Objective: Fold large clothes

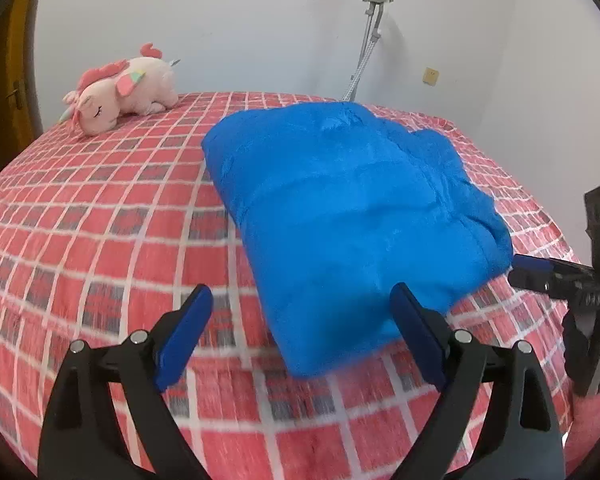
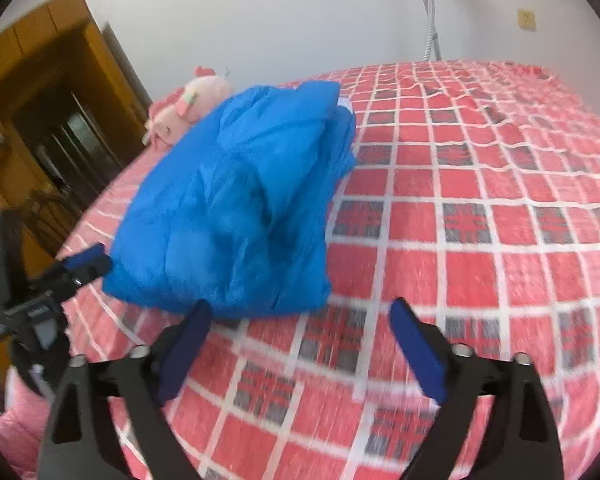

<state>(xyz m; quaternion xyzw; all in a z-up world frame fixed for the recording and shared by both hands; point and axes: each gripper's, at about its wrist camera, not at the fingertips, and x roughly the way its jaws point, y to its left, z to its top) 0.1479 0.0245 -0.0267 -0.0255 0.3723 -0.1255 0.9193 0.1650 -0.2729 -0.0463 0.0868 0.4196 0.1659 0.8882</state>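
Note:
A blue fleece garment lies folded into a thick rectangle on the red checked bed. My left gripper is open and empty just in front of the garment's near edge. My right gripper is open and empty, close to the garment's near corner. The right gripper also shows in the left wrist view, next to the garment's right corner. The left gripper shows in the right wrist view beside the garment's left corner.
A pink plush unicorn lies at the far left of the bed, also in the right wrist view. A grey crutch leans on the white wall behind. A wooden door stands left of the bed.

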